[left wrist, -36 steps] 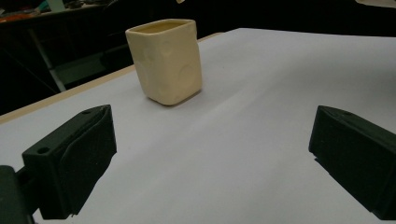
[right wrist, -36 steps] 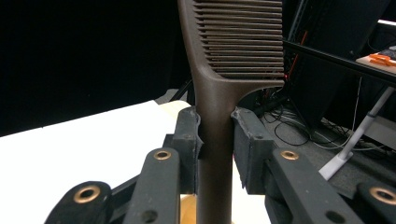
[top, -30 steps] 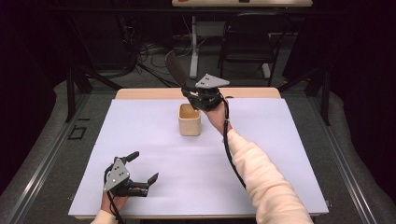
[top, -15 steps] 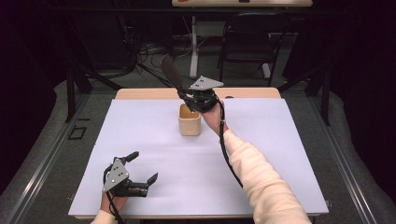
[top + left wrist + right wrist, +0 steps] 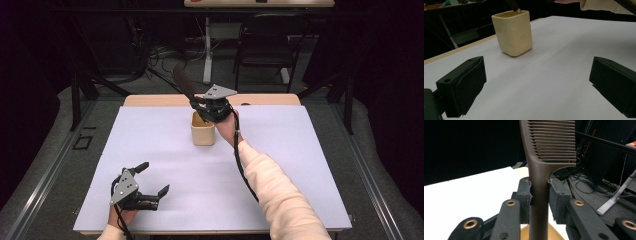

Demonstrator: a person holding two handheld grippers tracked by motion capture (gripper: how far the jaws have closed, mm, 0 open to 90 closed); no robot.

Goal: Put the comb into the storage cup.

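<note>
Brown plastic comb (image 5: pixel 541 170), long-handled with fine teeth, stands clamped by its handle between the jaws of the right gripper (image 5: pixel 206 111), above the cream square ceramic cup (image 5: pixel 203 129) near the middle of the surface's far edge. In the left gripper view the handle's lower tip (image 5: pixel 517 10) sits at the cup's rim. Judgement: the step is lowering the comb into the cup; it should go down handle-first along the cup's axis, released only once the tip rests inside, since a tilted, top-heavy comb could tip the light cup. The left gripper (image 5: pixel 150 186) rests near the near-left corner of the white-covered surface (image 5: pixel 310 165), jaws wide apart and empty, well clear. Nothing on the surface obstructs the descent. A dark chair (image 5: pixel 265 45) stands beyond the far edge, no hindrance.
</note>
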